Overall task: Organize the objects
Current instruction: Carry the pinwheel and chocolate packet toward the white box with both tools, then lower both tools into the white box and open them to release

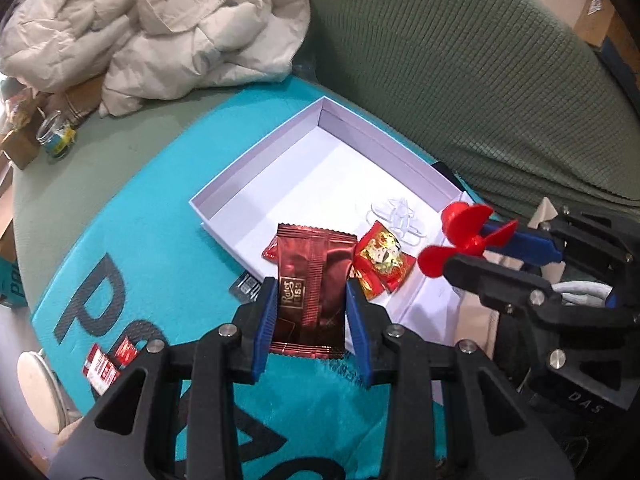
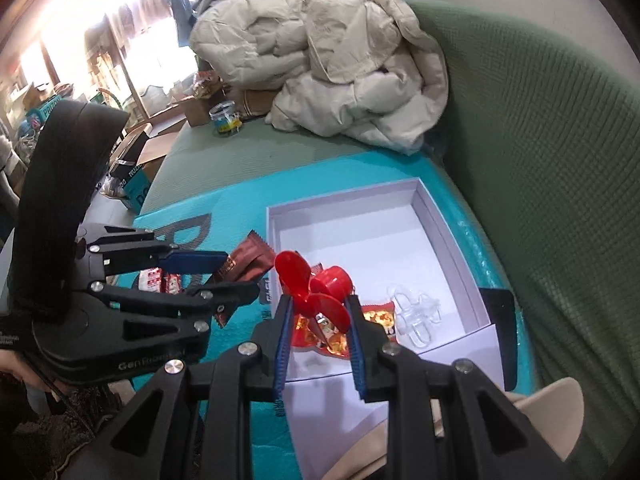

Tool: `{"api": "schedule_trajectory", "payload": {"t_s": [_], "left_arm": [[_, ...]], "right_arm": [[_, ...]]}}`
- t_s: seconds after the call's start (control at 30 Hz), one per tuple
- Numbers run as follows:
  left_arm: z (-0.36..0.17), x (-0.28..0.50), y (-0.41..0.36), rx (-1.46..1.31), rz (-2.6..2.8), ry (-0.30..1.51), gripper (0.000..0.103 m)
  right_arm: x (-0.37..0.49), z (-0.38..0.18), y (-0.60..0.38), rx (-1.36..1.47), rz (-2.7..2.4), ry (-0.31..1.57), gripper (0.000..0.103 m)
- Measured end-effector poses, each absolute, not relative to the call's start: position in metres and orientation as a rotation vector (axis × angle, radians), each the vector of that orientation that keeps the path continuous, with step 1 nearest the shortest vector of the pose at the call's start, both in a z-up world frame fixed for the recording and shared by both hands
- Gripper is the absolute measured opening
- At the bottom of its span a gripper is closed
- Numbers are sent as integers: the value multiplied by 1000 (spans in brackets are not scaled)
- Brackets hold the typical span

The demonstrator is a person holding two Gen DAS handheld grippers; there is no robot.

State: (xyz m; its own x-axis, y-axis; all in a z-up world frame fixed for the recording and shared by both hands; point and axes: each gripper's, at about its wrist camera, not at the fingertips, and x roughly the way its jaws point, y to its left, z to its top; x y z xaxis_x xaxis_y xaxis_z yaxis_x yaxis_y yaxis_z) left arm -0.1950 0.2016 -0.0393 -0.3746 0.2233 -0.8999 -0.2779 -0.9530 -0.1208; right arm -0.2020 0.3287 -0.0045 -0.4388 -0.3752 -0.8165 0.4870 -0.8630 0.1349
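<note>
Clamping a dark red foil snack packet [image 1: 310,292], long axis upright, between left fingers [image 1: 267,320]; pinching a red plastic propeller [image 2: 316,286] in right fingers [image 2: 357,344]. Lying ahead at twelve o'clock, nearer the right: shallow white cardboard box [image 2: 448,236].

Lighting: you have even, fairly bright daylight in both views. Source: the windows [image 2: 80,52] at upper left of your right wrist view, blown out to white glare. Shadows: soft, faint inside the white box [image 2: 452,236]. Glare: sheen on the dark red wrapper [image 1: 310,280]. Distortion: strong fisheye curving, dark vignette at your corners. Focus: centre sharp; the green sofa back [image 2: 560,184] smears toward the edge.
</note>
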Motion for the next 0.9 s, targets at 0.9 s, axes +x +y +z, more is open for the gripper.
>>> {"api": "schedule_trajectory", "payload": {"t_s": [0.9], "left_arm": [[-97,-232,247,-1583,2277,193,32]], "right_arm": [[-226,-80,359,1381,-2261,23,25]]}}
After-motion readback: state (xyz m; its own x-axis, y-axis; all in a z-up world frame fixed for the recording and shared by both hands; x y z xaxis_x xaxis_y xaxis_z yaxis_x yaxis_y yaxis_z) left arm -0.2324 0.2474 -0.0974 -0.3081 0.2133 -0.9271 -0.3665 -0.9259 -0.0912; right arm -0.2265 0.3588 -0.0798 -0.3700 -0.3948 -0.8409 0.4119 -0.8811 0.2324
